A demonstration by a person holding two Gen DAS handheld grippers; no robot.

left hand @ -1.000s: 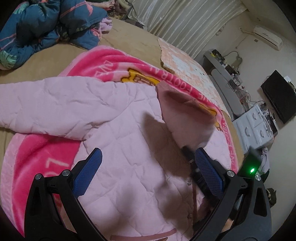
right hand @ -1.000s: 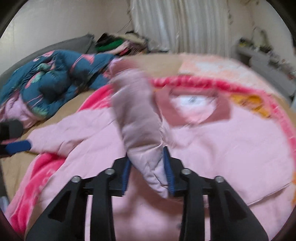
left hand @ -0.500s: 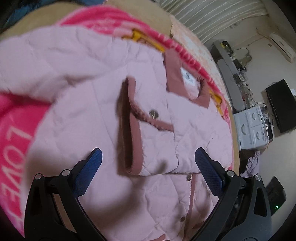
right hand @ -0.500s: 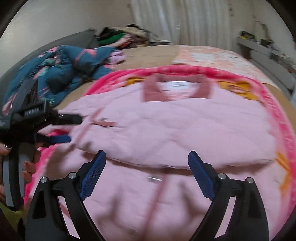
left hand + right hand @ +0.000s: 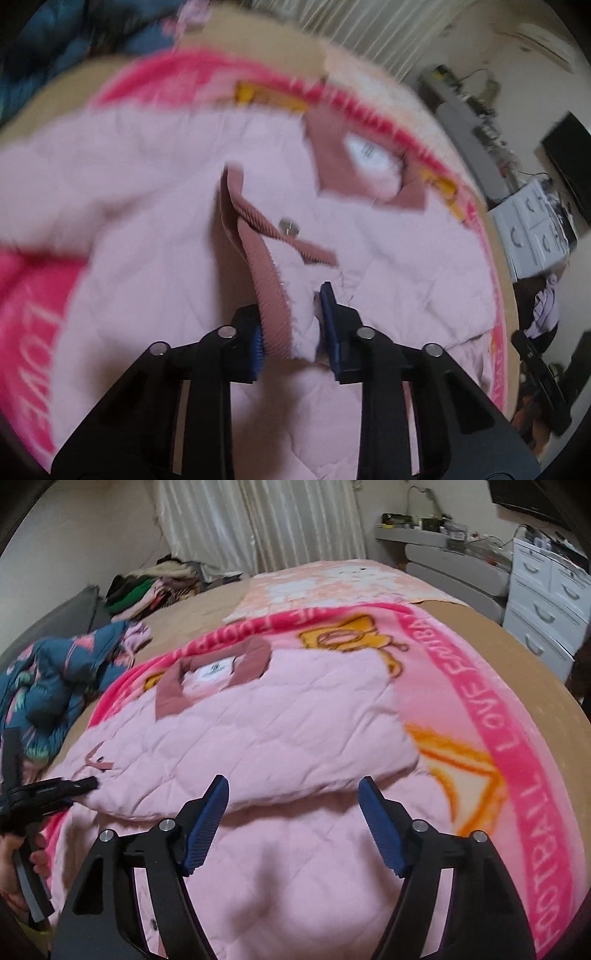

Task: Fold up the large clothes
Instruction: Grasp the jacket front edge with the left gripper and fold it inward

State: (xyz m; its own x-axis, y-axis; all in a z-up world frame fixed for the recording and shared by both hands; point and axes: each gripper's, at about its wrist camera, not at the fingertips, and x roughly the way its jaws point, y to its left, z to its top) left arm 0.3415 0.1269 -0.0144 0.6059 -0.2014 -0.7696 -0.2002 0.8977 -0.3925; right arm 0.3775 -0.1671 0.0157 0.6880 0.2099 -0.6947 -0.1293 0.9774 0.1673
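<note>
Since a moment ago the left gripper [image 5: 293,321] has gone from spread wide to closing, pinching the ribbed cuff [image 5: 267,295] of the pale pink quilted jacket [image 5: 280,731]. The right gripper [image 5: 293,825] hovers, jaws narrowing around nothing. The jacket lies on the pink fleece blanket [image 5: 491,701].

Left gripper [image 5: 295,325] closing on the pink jacket's [image 5: 155,206] ribbed cuff [image 5: 266,291].

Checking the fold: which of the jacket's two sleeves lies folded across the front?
The sleeve whose ribbed cuff sits between the left gripper's closing jaws; it lies across the pink jacket's front. The other sleeve cannot be seen.
</note>
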